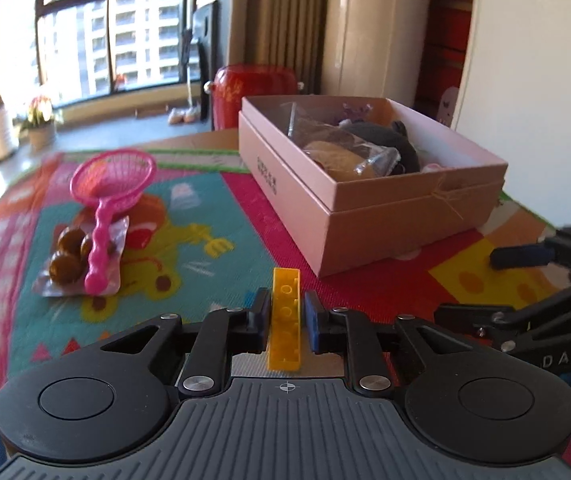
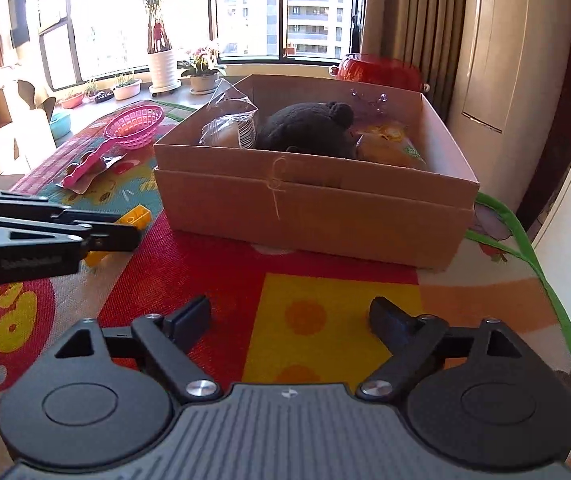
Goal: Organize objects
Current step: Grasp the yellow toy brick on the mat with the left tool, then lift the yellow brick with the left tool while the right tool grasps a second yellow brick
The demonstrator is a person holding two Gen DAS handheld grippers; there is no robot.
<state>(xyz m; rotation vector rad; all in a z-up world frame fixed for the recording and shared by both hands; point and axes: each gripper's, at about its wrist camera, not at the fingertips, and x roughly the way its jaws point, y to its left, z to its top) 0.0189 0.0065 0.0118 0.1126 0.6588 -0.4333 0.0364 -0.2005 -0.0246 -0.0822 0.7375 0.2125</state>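
Note:
My left gripper (image 1: 285, 316) is shut on a yellow toy brick (image 1: 285, 314), which stands upright between the blue pads just above the colourful play mat (image 1: 189, 248). The same brick (image 2: 138, 216) shows in the right wrist view, clamped by the left gripper (image 2: 125, 228) at the left edge. My right gripper (image 2: 289, 316) stands open over the mat with nothing between its fingers; in the left wrist view it sits at the far right (image 1: 525, 276). A pink cardboard box (image 1: 365, 216) (image 2: 313, 208) holds a dark plush toy (image 2: 309, 128) and wrapped packets.
A pink plastic scoop (image 1: 105, 200) (image 2: 125, 136) lies over a clear packet of brown balls (image 1: 69, 256) on the mat's left. A red pot (image 1: 253, 84) (image 2: 377, 66) stands behind the box. Potted plants (image 2: 161, 64) line the window sill. The mat's green edge (image 2: 557, 304) runs along the right.

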